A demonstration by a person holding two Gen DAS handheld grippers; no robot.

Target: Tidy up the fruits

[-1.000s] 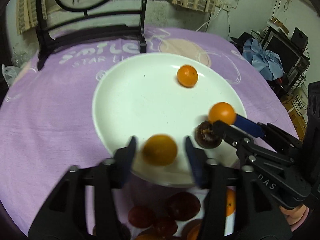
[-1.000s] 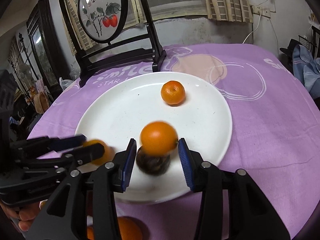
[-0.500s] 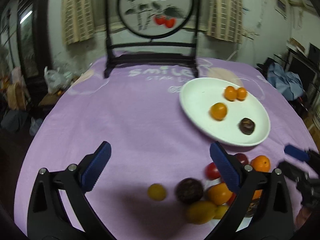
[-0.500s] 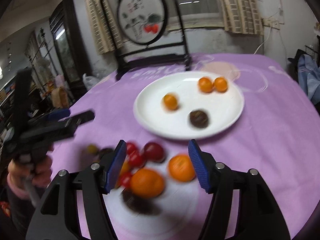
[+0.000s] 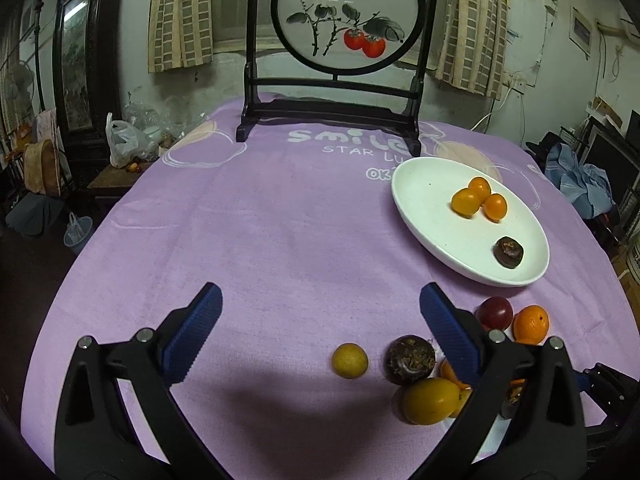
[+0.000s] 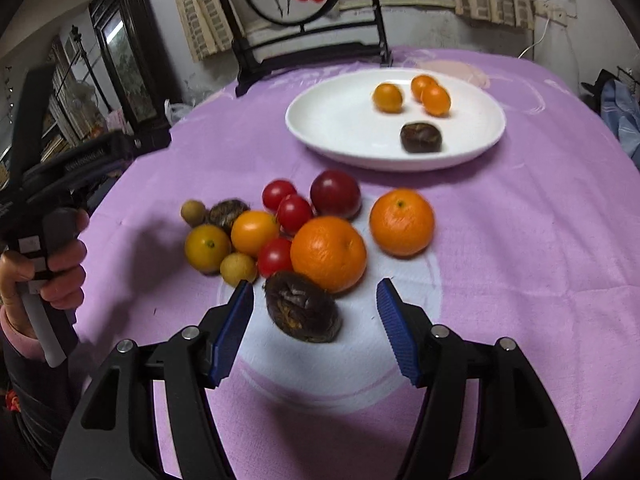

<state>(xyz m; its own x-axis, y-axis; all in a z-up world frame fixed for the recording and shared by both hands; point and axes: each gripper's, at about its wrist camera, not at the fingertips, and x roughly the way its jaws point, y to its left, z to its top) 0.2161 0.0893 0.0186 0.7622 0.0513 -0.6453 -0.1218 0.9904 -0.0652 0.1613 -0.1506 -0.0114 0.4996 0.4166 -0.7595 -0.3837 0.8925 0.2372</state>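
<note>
Jaws wide over the fruit pile

Right gripper [image 6: 314, 312]: spread wide, gripping nothing, blue pads flanking a dark wrinkled fruit [image 6: 302, 307] lying on the purple tablecloth [image 6: 520, 240]. Just beyond the pads, a large orange [image 6: 328, 254] touching that dark fruit, with a second orange [image 6: 401, 222] beside it. Left of those, a cluster: three cherry tomatoes [image 6: 294, 213], a dark red plum [image 6: 335, 193], two yellow-orange citrus [image 6: 254, 232], two small tan fruits [image 6: 238, 268] and another dark one [image 6: 229, 211].

Left gripper [image 5: 320, 328]: also spread wide and empty, hovering above bare cloth, a small yellow fruit [image 5: 349, 360] and a dark round one [image 5: 409, 360] near the right pad.

Farther back, a white plate [image 6: 320, 120] with three small oranges [image 6: 435, 100] close together and one dark fruit [image 6: 421, 137] set apart. Behind the plate, a round painted screen [image 5: 347, 14] on a black stand.
</note>
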